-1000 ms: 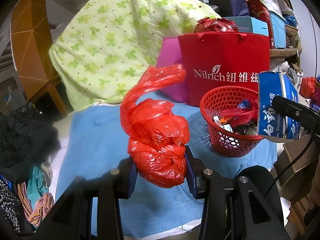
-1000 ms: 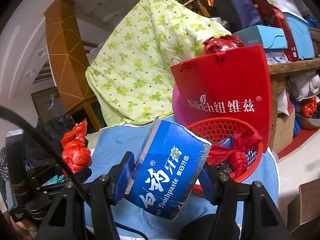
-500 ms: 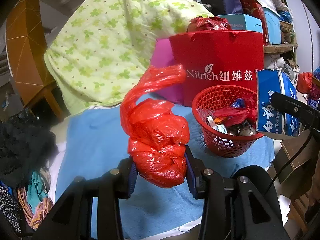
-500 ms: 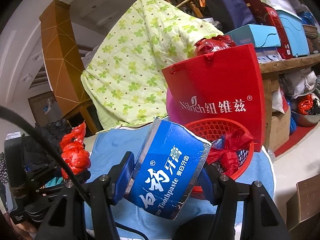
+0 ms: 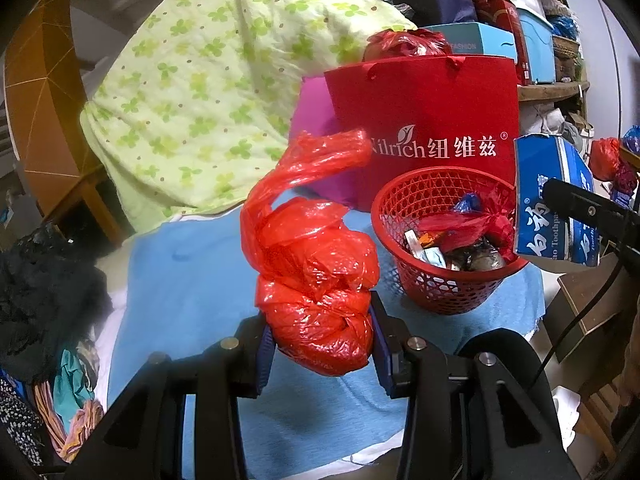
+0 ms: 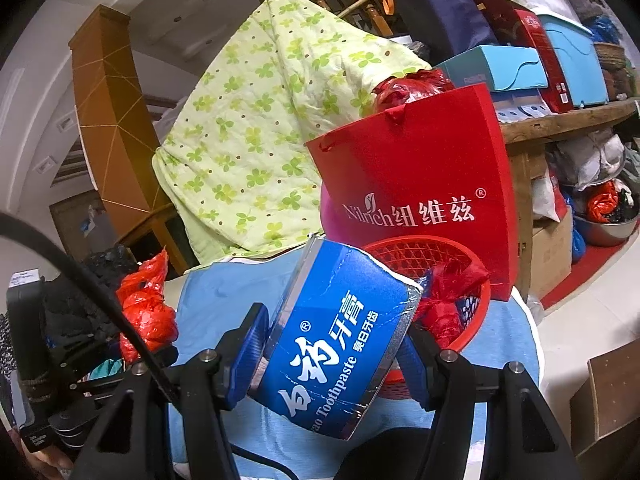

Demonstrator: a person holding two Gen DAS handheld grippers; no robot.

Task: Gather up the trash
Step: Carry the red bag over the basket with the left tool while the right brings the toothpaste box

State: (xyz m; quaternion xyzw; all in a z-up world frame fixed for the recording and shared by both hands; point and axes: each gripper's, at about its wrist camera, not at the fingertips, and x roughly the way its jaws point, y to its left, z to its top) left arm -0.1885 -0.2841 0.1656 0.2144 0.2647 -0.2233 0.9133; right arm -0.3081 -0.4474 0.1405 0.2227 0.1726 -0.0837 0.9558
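We had the left gripper (image 5: pixel 322 344) pinching a crumpled red plastic bag (image 5: pixel 316 280) | right gripper (image 6: pixel 334 354) clamping a torn blue toothpaste box (image 6: pixel 336 340) | red mesh basket (image 5: pixel 444 292) at the blue cloth's (image 5: pixel 192 280) right edge

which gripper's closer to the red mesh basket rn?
Right. The right gripper, shut on the toothpaste box, sits at the red mesh basket rim. The left gripper, shut on the red plastic bag, hangs short of it.

A desk covered with a light blue cloth (image 5: pixel 192 280) carried the things. On the cloth stood a round red plastic mesh basket (image 5: pixel 444 296) with wrappers inside. Just behind the basket stood an upright red paper bag with white letters (image 5: pixel 424 112), and beside this bag a purple bag (image 5: pixel 314 120). A green flowered quilt (image 5: pixel 208 92) touched the far edge of the cloth.
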